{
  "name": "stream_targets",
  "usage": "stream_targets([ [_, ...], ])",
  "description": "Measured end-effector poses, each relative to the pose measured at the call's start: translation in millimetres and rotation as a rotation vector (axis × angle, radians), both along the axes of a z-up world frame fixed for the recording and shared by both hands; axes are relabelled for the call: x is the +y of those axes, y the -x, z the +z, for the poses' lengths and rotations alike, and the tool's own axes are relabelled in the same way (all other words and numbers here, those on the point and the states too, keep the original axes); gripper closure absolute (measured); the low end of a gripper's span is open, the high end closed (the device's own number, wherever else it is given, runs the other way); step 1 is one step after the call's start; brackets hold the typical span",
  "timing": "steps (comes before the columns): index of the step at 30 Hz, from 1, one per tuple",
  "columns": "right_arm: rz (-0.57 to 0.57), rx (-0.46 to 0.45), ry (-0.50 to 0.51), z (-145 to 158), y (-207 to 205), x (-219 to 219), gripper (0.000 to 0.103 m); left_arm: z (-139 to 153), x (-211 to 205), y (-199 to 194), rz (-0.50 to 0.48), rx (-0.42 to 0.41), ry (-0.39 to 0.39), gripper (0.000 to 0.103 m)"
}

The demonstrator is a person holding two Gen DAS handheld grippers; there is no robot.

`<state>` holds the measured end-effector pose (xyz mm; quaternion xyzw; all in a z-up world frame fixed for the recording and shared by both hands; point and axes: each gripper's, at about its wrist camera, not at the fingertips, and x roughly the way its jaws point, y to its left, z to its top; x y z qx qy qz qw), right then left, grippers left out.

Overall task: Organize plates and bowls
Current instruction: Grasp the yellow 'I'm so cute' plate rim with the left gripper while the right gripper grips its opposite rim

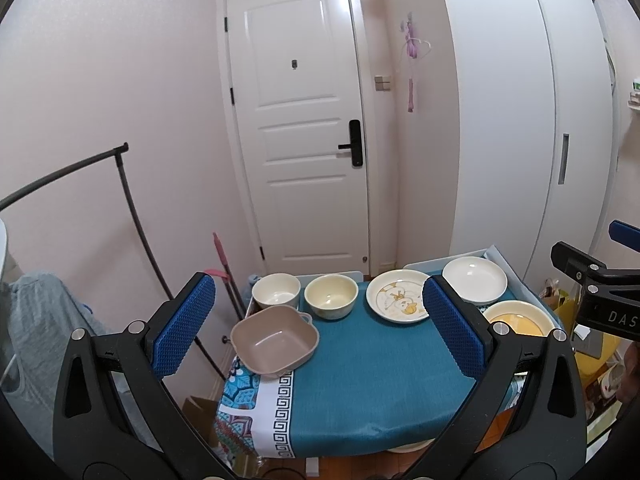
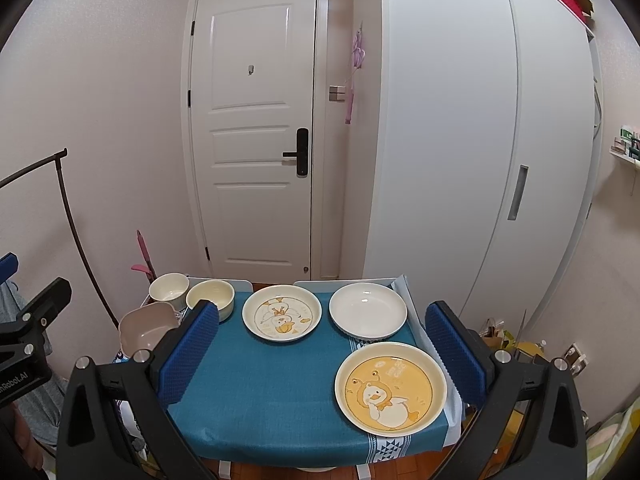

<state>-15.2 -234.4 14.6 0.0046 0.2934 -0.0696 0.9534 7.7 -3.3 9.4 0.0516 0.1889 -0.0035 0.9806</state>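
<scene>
I judge the task has not started: nothing is stacked yet. My left gripper (image 1: pixel 320 326) and right gripper (image 2: pixel 322 350) both hang with fingers spread wide and hold nothing. Three bowls stand on the left of the table (image 2: pixel 256 396): a white bowl (image 1: pixel 276 290), a cream bowl (image 1: pixel 331 295), a square bowl (image 1: pixel 274 342). The duck plate (image 2: pixel 282 313), white plate (image 2: pixel 368 311) and yellow plate (image 2: pixel 391 389) lie apart on the right. A blue cloth covers the table; behind it is a white door (image 2: pixel 252 128).
</scene>
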Motion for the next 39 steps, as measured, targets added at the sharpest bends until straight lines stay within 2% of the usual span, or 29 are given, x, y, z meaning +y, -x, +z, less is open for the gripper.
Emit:
stream_targets([
  [8,-0.044,0.013,-0.029,-4.8,-7.3,-20.6,0.000,-1.6,-18.0,-19.6,-0.056,0.036,-0.018,0.000],
  [14,-0.137,0.071,-0.043,-23.0,-21.6,-68.9,0.000,-21.5,-51.2,-66.5,-0.174,0.159,0.007,0.000],
  [21,-0.210,0.225,-0.114,-80.3,-40.4,-146.2,0.000,-71.9,-118.7,-133.1,-0.331,0.347,0.018,0.000],
  [27,-0.184,0.372,-0.217,-149.6,-53.8,-193.3,0.001,-143.3,-173.2,-183.7,-0.446,0.569,0.058,0.000],
  [32,-0.152,0.472,-0.372,-208.4,-61.8,-223.5,0.020,-205.7,-207.3,-214.7,-0.502,0.737,0.051,0.004],
  [34,-0.151,0.509,-0.413,-229.5,-64.0,-232.4,0.034,-224.0,-218.1,-221.6,-0.519,0.780,0.044,0.011],
  [37,-0.155,0.547,-0.463,-253.4,-66.1,-246.0,0.043,-247.7,-232.7,-228.1,-0.537,0.850,0.039,0.023],
  [39,-0.154,0.556,-0.484,-264.4,-67.7,-253.6,0.044,-259.7,-239.2,-232.4,-0.550,0.884,0.035,0.035],
])
